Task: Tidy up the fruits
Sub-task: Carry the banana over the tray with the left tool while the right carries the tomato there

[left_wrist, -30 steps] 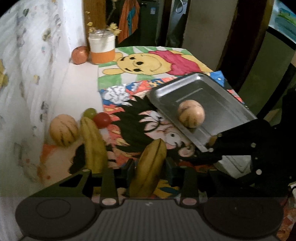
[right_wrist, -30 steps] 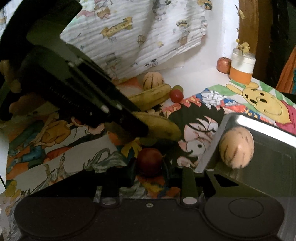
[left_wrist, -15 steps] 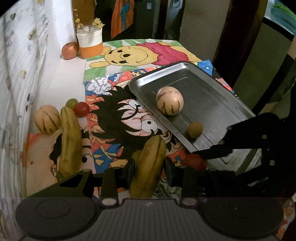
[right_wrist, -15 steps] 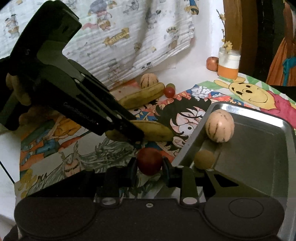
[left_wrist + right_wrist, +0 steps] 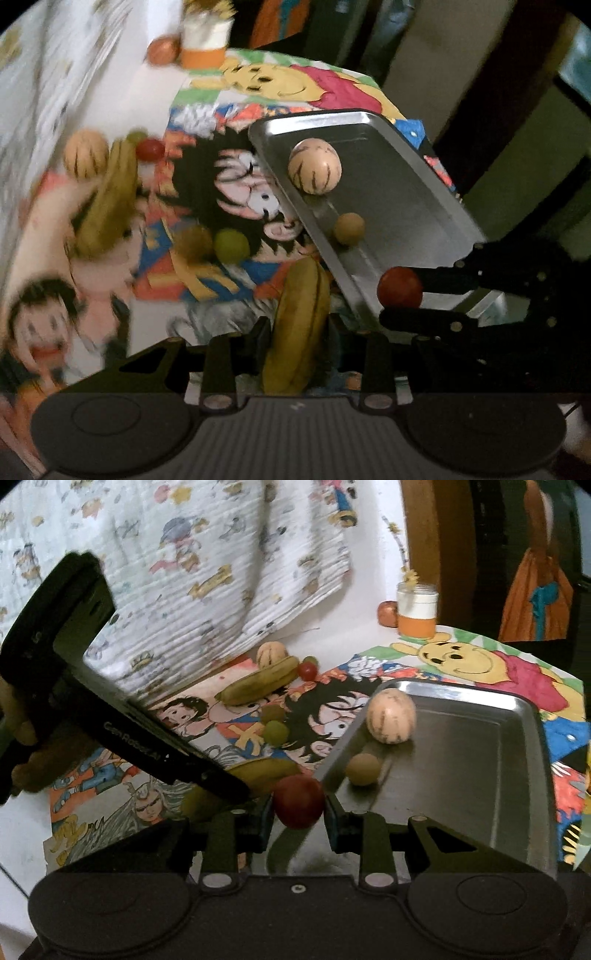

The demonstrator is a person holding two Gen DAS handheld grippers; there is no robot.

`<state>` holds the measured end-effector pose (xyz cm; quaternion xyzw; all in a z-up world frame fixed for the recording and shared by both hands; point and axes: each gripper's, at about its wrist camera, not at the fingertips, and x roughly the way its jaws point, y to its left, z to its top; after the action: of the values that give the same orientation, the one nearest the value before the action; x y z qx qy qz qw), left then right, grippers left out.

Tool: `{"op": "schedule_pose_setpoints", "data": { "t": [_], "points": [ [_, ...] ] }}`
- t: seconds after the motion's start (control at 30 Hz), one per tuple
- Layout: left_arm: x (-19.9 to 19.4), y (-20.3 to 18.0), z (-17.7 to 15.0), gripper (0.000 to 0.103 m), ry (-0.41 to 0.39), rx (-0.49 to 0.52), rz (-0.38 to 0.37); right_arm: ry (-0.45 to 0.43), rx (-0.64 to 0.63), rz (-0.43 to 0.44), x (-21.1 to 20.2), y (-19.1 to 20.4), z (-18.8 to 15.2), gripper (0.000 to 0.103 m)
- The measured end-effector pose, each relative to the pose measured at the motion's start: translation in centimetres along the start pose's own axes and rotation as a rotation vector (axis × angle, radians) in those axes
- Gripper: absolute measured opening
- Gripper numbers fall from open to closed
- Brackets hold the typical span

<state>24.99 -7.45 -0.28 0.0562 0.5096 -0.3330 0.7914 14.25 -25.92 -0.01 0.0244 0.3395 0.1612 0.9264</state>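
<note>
My left gripper (image 5: 298,328) is shut on a banana (image 5: 299,325) and holds it above the cartoon cloth beside the metal tray (image 5: 417,192). My right gripper (image 5: 298,812) is shut on a red round fruit (image 5: 298,800) at the tray's (image 5: 480,760) near left edge; it shows in the left wrist view (image 5: 400,287). A striped round melon (image 5: 390,716) and a small tan fruit (image 5: 363,769) lie in the tray. On the cloth lie a second banana (image 5: 258,685), a second striped melon (image 5: 271,653), a small red fruit (image 5: 307,671) and two greenish fruits (image 5: 276,732).
A jar with an orange base (image 5: 417,609) and a reddish fruit (image 5: 388,613) stand at the far back by the wall. A printed white sheet (image 5: 221,554) hangs on the left. The table's right edge drops off beyond the tray.
Both grippers rose and pulled back with their fruit. The red fruit now sits over the tray's near edge. Two greenish fruits on the cloth have come into view.
</note>
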Motion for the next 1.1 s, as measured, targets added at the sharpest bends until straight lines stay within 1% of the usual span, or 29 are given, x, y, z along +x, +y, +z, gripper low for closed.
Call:
{"op": "schedule_pose_setpoints", "data": {
  "t": [0.13, 0.2, 0.33, 0.4, 0.43, 0.5, 0.57, 0.6, 0.77, 0.97, 1.1],
  "points": [
    [-0.1, 0.0, -0.8, 0.035, 0.000, -0.152, 0.016, -0.019, 0.038, -0.009, -1.0, -0.9, -0.6, 0.031],
    [-0.2, -0.1, -1.1, 0.035, -0.013, -0.204, 0.020, -0.027, 0.060, -0.011, -1.4, -1.3, -1.0, 0.031],
    [-0.8, -0.1, -2.1, 0.035, -0.022, -0.300, -0.022, -0.038, 0.094, -0.021, -2.0, -2.2, -1.8, 0.031],
    [-1.4, -0.5, -2.8, 0.035, -0.055, -0.335, -0.021, -0.042, 0.104, -0.034, -2.1, -2.5, -2.1, 0.031],
    [-2.0, -1.0, -3.0, 0.035, -0.096, -0.342, -0.018, -0.044, 0.108, -0.040, -2.1, -2.6, -2.2, 0.031],
    [-3.0, -1.9, -3.1, 0.035, -0.169, -0.348, -0.037, -0.047, 0.120, -0.046, -2.2, -2.8, -2.3, 0.031],
    [-3.5, -2.5, -2.9, 0.035, -0.209, -0.362, -0.070, -0.054, 0.126, -0.053, -2.5, -3.1, -2.5, 0.031],
    [-3.4, -2.8, -2.7, 0.035, -0.218, -0.374, -0.085, -0.057, 0.129, -0.057, -2.6, -3.3, -2.6, 0.031],
    [-2.3, -3.8, -2.0, 0.035, -0.231, -0.404, -0.103, -0.060, 0.154, -0.100, -3.0, -4.3, -3.1, 0.031],
    [-0.9, -5.1, -1.4, 0.034, -0.284, -0.398, -0.087, -0.059, 0.175, -0.152, -2.7, -5.2, -3.5, 0.031],
    [0.5, -6.1, -1.5, 0.035, -0.289, -0.387, -0.076, -0.056, 0.176, -0.174, -2.5, -5.3, -3.6, 0.031]
  ]
}}
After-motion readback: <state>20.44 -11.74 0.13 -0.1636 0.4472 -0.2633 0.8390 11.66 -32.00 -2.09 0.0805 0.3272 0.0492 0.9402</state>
